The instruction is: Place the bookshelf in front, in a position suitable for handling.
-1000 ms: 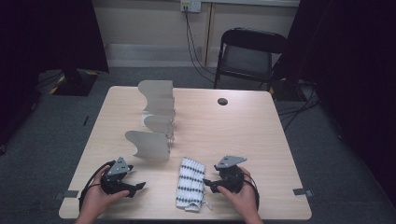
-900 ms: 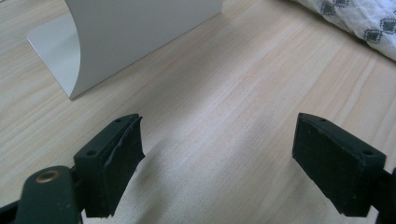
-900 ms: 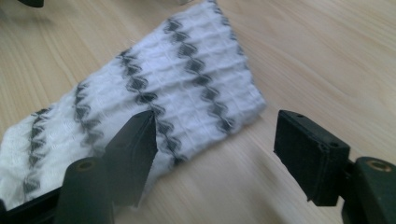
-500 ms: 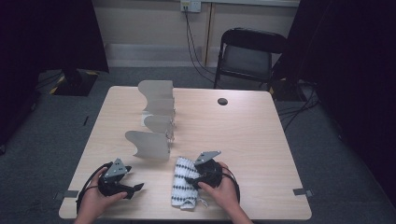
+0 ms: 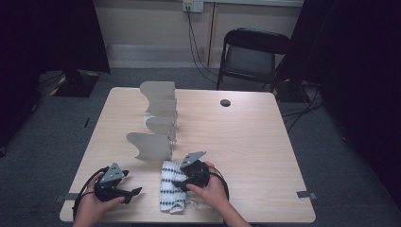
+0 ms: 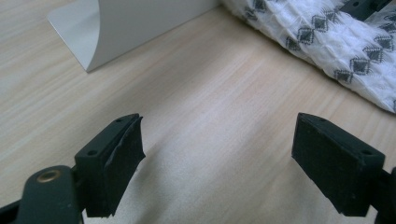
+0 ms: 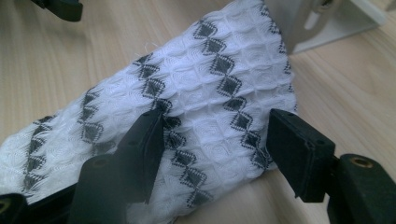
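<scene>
A folded white cloth with dark diamond rows lies near the front edge of the wooden table. My right gripper lies low over the cloth's right side, pointing left. Its jaws have just been closing and straddle the cloth's end: one pad rests on the fabric, the other stands at its edge, and the fabric is not bunched. My left gripper rests open on bare wood to the left of the cloth, with nothing between its jaws.
A white rack of curved upright dividers stands just behind the cloth, running toward the table's far side. A dark round hole is at the far right of the tabletop. A black folding chair stands beyond the table.
My right hand slid its gripper leftward from beside the cloth onto it, and the cloth's near end shifted slightly. The left gripper stayed where it was.
</scene>
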{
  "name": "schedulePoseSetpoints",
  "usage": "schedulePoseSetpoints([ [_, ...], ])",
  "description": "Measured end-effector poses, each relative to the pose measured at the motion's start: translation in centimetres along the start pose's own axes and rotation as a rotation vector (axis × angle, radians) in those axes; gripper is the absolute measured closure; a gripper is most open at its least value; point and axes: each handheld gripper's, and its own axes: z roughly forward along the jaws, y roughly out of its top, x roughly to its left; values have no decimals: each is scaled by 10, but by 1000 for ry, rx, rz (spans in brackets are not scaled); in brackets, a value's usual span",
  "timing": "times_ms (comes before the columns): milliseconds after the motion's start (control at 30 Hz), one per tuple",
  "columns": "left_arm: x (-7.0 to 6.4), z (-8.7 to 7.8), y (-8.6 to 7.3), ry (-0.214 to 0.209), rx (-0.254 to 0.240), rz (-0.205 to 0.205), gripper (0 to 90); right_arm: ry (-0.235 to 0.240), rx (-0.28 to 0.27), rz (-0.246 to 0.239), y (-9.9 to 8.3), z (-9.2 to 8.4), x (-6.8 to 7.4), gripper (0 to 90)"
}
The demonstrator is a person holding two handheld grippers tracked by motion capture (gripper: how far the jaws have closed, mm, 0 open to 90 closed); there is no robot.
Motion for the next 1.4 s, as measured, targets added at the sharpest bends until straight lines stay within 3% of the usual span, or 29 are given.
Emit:
schedulePoseSetpoints([
  [167, -1, 4, 4, -29, -5, 10, 172, 33, -10, -17, 10, 12, 3, 360],
  [367, -2, 5, 7, -46, -10, 7, 185, 38, 3, -36, 20, 20, 5, 349],
  [533, -4, 3, 12, -83, -25, -2, 243, 52, -11, -31, 17, 11, 1, 296],
  [733, -13, 3, 23, -125, -61, 0, 255, 4, -19, -16, 2, -21, -6, 283],
  [800, -17, 3, 28, -145, -60, 5, 303, -16, -14, -2, -6, -31, -10, 281],
  [867, -22, 3, 36, -158, -78, 30, 305, -43, -10, 5, -16, -41, -15, 279],
  [933, -27, 2, 43, -191, -98, 35, 308, -61, -10, 37, -27, -50, -20, 275],
  [1000, -33, 10, 50, -211, -86, 59, 316, -92, -14, 75, -44, -62, -28, 272],
  [1200, -38, 28, 52, -198, -47, 130, 287, -126, -4, 126, -66, -76, -41, 262],
  [1400, -41, 41, 53, -182, -33, 142, 260, -154, 1, 160, -82, -83, -48, 247],
])
